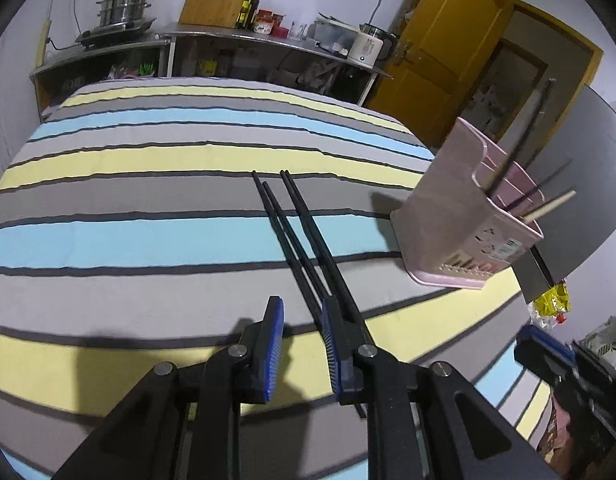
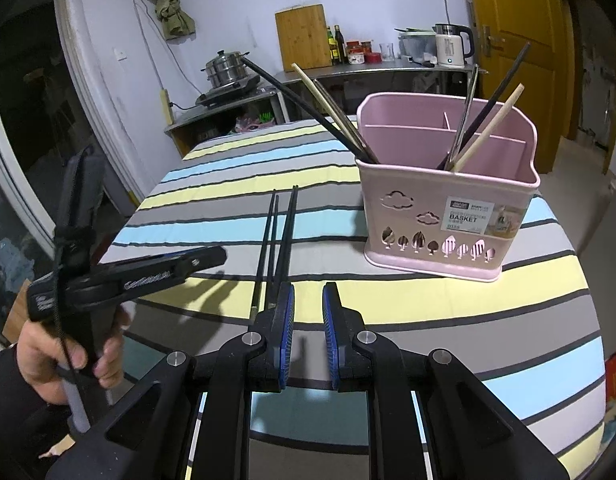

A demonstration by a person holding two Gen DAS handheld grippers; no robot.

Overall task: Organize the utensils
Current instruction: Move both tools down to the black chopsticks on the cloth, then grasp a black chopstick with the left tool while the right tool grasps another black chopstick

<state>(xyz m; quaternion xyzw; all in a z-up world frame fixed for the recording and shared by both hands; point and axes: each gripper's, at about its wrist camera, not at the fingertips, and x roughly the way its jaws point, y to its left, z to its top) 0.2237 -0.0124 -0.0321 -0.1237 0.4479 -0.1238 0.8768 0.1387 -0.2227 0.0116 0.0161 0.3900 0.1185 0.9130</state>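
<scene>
— We see a cloth (image 1: 148,200) striped in grey, pale yellow and sky blue, with thin dark lines between the bands.
— And we note two black chopsticks (image 1: 296,232) on it, beside a pink basket (image 2: 447,216) with cloud and leaf cut-outs.
— We count black and pale wooden sticks inside. Our gripper pads (image 2: 286,332) are blue on black frames.

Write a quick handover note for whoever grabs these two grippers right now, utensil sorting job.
Left gripper: jaws apart, nothing between the pads; black chopsticks lie just beside its right finger.
Right gripper: jaws apart, empty.
Pink basket stands on the striped tablecloth, already holding several chopsticks.
Done: those in the basket.
Left: pick up the black chopsticks lying on the cloth and drop them in.
</scene>
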